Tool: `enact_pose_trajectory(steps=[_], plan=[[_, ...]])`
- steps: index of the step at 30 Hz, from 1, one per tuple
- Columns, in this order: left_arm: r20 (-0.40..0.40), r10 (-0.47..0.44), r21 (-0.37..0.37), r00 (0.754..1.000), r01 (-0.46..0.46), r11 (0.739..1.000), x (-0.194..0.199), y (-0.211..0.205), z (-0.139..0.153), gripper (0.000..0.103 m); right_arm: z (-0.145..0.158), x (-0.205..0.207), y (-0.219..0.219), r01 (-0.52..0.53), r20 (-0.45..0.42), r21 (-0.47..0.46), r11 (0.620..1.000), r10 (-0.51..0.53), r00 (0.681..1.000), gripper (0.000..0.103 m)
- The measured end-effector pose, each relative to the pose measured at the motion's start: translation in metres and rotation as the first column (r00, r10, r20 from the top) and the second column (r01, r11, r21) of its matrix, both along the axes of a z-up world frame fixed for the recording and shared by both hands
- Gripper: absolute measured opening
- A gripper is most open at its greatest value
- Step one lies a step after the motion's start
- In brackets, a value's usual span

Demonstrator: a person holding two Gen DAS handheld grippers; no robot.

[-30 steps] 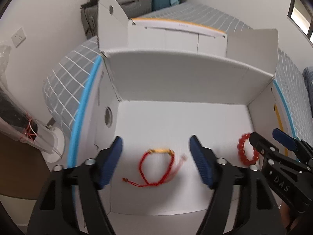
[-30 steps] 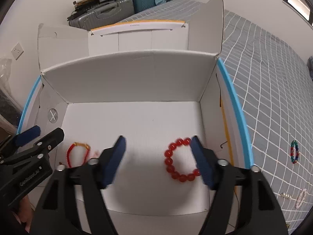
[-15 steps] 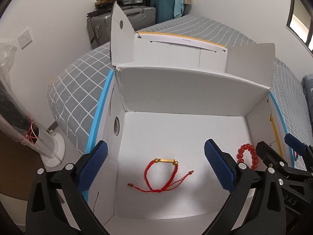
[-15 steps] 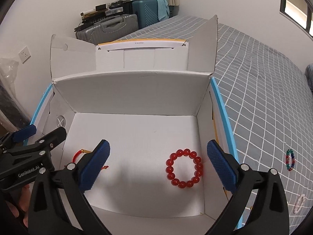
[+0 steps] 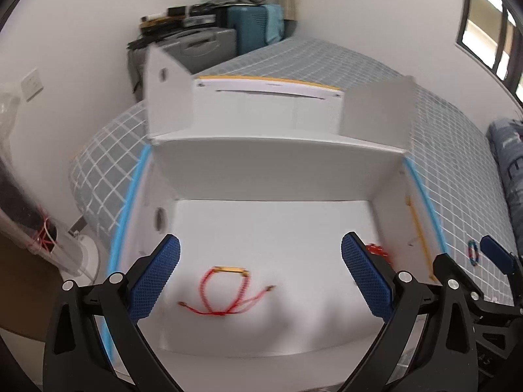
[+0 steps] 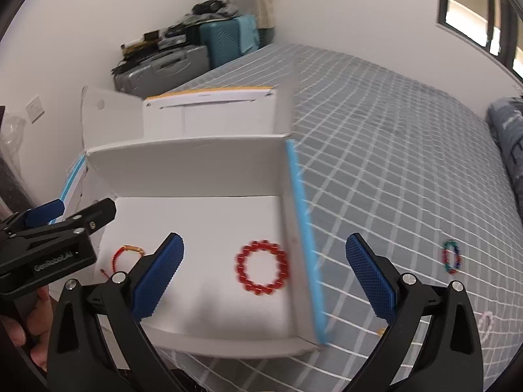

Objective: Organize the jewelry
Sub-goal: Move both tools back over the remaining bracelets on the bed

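left gripper (image 5: pixel 261 279): jaws were spread wide, nothing between them; hung over the near part of the box, above the cord bracelet
right gripper (image 6: pixel 265 276): jaws also spread wide, empty; straddled the box's right wall, left finger over the box floor, right finger over the bedspread
box (image 5: pixel 278 170): white cardboard, flaps up, blue edging along both side walls; sat on the bed
cord bracelet (image 5: pixel 227 289): red cord with a gold bar, lay flat on the box floor, left-of-centre; loose cord ends trailed to both sides; apart from both pads
bead bracelet (image 6: pixel 263 269): ring of red beads, flat on the box floor near the right wall; in left wrist view mostly hidden behind the left gripper's right finger
multicolour bracelet (image 6: pixel 451 257): small red/green/blue loop, lay on the bedspread outside the box, well right of its wall
pale bracelet (image 6: pixel 485 321): faint pinkish loop on the bedspread, nearer the camera, partly behind the right finger; too blurred for detail
bedspread (image 6: pixel 392 150): grey with white grid
suitcases (image 6: pixel 202 52): stacked against the far wall beyond the bed
image quality: motion blur in both views
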State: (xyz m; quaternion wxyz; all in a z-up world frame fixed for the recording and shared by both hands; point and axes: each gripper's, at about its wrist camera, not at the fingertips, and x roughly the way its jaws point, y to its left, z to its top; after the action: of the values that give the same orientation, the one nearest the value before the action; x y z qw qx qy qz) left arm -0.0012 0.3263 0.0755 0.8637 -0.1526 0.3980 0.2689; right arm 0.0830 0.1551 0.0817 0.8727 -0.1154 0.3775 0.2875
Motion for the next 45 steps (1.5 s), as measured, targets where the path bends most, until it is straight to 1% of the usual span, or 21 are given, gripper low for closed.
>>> enact_pose_trajectory(steps=[5, 11, 15, 21, 23, 24, 26, 28, 30, 33, 34, 38, 40, 44, 45], plan=[[0.016, -0.079, 0.012, 0.997, 0.078, 0.997, 0.02, -0.043, 0.011, 0.097, 0.013, 0.006, -0.048, 0.068, 0.018, 0.01, 0.998, -0.069, 0.997, 0.095], [0.033, -0.187, 0.015, 0.982, 0.186, 0.982, 0.044, -0.102, 0.018, 0.097, 0.025, 0.019, -0.12, 0.173, 0.034, 0.016, 0.985, -0.174, 0.984, 0.095], [0.028, -0.268, 0.025, 0.963, 0.268, 0.963, 0.059, -0.147, 0.018, 0.097, 0.025, 0.028, -0.167, 0.239, 0.033, 0.017, 0.971, -0.24, 0.97, 0.095], [-0.001, -0.366, 0.037, 0.931, 0.366, 0.93, 0.078, -0.209, 0.009, 0.097, 0.014, 0.045, -0.245, 0.353, 0.011, 0.011, 0.936, -0.353, 0.936, 0.096], [-0.007, -0.388, 0.042, 0.921, 0.388, 0.921, 0.083, -0.225, 0.003, 0.097, 0.006, 0.05, -0.265, 0.383, -0.001, 0.009, 0.924, -0.383, 0.924, 0.096], [-0.019, -0.408, 0.046, 0.913, 0.408, 0.912, 0.088, -0.237, -0.003, 0.097, 0.001, 0.052, -0.276, 0.397, -0.005, 0.003, 0.918, -0.397, 0.918, 0.096], [-0.036, -0.426, 0.04, 0.904, 0.427, 0.903, 0.093, -0.25, -0.012, 0.097, -0.008, 0.055, -0.295, 0.425, -0.017, 0.0, 0.905, -0.424, 0.905, 0.096], [-0.042, -0.454, 0.034, 0.89, 0.455, 0.89, 0.099, -0.267, -0.02, 0.097, -0.017, 0.06, -0.311, 0.443, -0.03, -0.013, 0.896, -0.443, 0.896, 0.095], [-0.055, -0.476, 0.039, 0.878, 0.478, 0.877, 0.102, -0.28, -0.029, 0.097, -0.023, 0.061, -0.319, 0.456, -0.032, -0.023, 0.89, -0.456, 0.889, 0.095], [-0.087, -0.499, 0.014, 0.862, 0.502, 0.865, 0.11, -0.294, -0.049, 0.097, -0.034, 0.067, -0.337, 0.476, -0.052, -0.029, 0.879, -0.477, 0.878, 0.095], [-0.085, -0.505, 0.005, 0.859, 0.507, 0.862, 0.11, -0.297, -0.054, 0.097, -0.038, 0.069, -0.34, 0.482, -0.058, -0.029, 0.876, -0.483, 0.874, 0.095], [-0.11, -0.513, -0.017, 0.851, 0.514, 0.857, 0.116, -0.305, -0.076, 0.097, -0.061, 0.078, -0.36, 0.502, -0.095, -0.042, 0.864, -0.504, 0.859, 0.095], [-0.13, -0.508, -0.032, 0.852, 0.508, 0.861, 0.118, -0.306, -0.093, 0.097, -0.073, 0.083, -0.368, 0.505, -0.109, -0.051, 0.862, -0.507, 0.855, 0.095], [-0.147, -0.512, -0.071, 0.846, 0.507, 0.859, 0.122, -0.305, -0.115, 0.097, -0.094, 0.092, -0.378, 0.512, -0.14, -0.066, 0.856, -0.516, 0.845, 0.095], [-0.152, -0.518, -0.078, 0.842, 0.512, 0.856, 0.123, -0.307, -0.121, 0.097, -0.1, 0.094, -0.38, 0.517, -0.146, -0.073, 0.853, -0.522, 0.84, 0.095]])
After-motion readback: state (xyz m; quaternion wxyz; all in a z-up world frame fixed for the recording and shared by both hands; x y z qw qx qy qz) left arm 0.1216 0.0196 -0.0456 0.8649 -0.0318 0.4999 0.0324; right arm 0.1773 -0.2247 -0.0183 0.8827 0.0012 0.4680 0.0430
